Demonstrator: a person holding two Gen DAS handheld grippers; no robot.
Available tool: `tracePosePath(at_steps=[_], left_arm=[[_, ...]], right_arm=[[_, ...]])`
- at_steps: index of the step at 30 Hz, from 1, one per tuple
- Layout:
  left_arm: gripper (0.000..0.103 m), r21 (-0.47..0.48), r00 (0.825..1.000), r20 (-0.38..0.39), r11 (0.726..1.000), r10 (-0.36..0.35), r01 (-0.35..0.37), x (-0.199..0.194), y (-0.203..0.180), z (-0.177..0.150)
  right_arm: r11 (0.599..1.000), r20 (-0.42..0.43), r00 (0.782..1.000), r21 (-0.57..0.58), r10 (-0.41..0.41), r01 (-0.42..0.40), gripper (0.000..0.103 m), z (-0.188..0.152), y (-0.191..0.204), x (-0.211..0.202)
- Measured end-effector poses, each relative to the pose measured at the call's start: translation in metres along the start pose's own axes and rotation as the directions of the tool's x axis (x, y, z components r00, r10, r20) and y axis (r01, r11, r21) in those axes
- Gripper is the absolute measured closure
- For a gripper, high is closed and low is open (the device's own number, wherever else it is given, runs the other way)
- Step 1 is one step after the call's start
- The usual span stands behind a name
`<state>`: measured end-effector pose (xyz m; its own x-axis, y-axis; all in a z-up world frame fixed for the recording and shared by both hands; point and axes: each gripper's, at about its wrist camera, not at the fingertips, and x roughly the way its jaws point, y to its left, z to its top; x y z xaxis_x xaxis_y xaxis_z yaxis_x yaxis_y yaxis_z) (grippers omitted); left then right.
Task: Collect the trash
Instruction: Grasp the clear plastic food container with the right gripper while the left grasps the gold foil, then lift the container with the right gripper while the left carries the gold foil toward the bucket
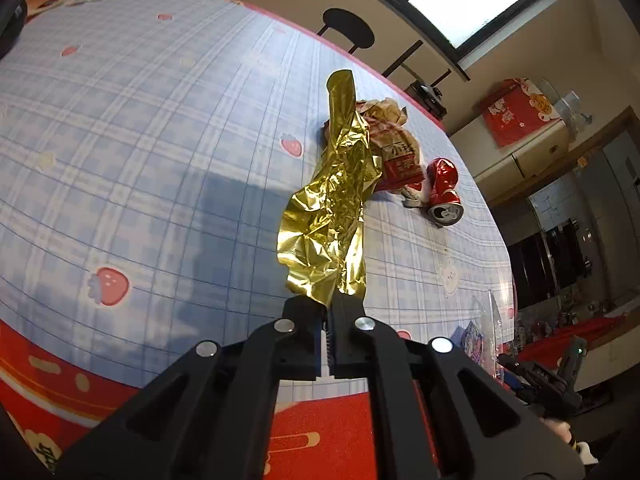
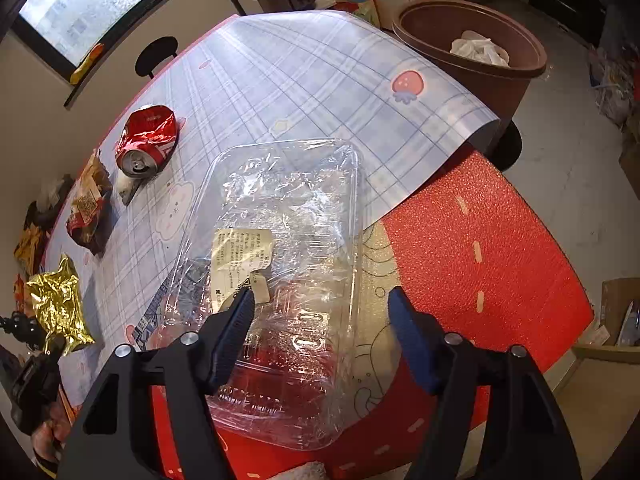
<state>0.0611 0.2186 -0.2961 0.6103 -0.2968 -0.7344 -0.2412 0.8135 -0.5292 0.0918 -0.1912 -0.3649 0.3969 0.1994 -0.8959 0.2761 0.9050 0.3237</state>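
The left gripper (image 1: 331, 300) has its jaws pinched tight on the near end of the gold foil (image 1: 334, 200), which stretches away in front of them. Past the foil lie a crumpled wrapper (image 1: 394, 148) and a squashed can (image 1: 443, 192), near the table's far edge. The right gripper (image 2: 322, 300) has its jaws wide, one on each side of the clear tray (image 2: 288, 264), not pressing it. The tray hangs over the table's near edge. The brown bin (image 2: 492, 76) stands beyond the table, up and right of the jaws.

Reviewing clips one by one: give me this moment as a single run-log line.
left tongs: shut on gold foil | right tongs: open above clear plastic tray | crushed red can: on table | brown bin: beside table
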Motion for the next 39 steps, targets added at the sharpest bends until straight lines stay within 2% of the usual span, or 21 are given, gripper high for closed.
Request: tracePosePath(at_steps=[7, 9, 10, 11, 16, 19, 30, 39], left_arm=[[0.097, 0.044, 0.998, 0.059, 0.999, -0.015, 0.012, -0.028, -0.004, 0.006], [0.098, 0.051, 0.997, 0.07, 0.998, -0.023, 0.02, -0.035, -0.004, 0.007], [0.097, 0.055, 0.997, 0.076, 0.998, -0.027, 0.023, -0.038, -0.004, 0.008], [0.097, 0.058, 0.996, 0.084, 0.998, -0.031, 0.026, -0.041, -0.005, 0.009], [0.097, 0.076, 0.991, 0.126, 0.996, -0.045, 0.036, -0.054, -0.011, 0.016], [0.097, 0.107, 0.989, 0.14, 0.994, -0.047, 0.032, -0.061, -0.016, 0.02], [0.097, 0.129, 0.981, 0.184, 0.991, -0.057, 0.034, -0.076, -0.034, 0.028], [0.098, 0.193, 0.973, 0.202, 0.979, -0.108, 0.068, -0.079, -0.075, 0.034]], right_arm=[[1.0, -0.013, 1.0, 0.005, 0.019, -0.019, 0.053, 0.001, 0.002, 0.007], [1.0, -0.016, 1.0, 0.009, 0.025, -0.025, 0.061, 0.002, 0.003, 0.008], [1.0, -0.016, 1.0, 0.006, 0.022, -0.021, 0.068, 0.002, 0.003, 0.008], [1.0, -0.015, 1.0, -0.001, 0.019, -0.019, 0.081, 0.002, 0.004, 0.007], [0.999, 0.036, 0.999, -0.026, 0.039, -0.038, 0.095, 0.008, 0.009, -0.008], [0.996, 0.101, 0.994, -0.087, 0.045, -0.036, 0.095, 0.013, 0.021, -0.026], [0.969, 0.205, 0.967, -0.226, 0.148, -0.101, 0.096, 0.033, 0.057, -0.069], [0.959, 0.274, 0.944, -0.26, 0.187, -0.114, 0.096, 0.054, 0.052, -0.105]])
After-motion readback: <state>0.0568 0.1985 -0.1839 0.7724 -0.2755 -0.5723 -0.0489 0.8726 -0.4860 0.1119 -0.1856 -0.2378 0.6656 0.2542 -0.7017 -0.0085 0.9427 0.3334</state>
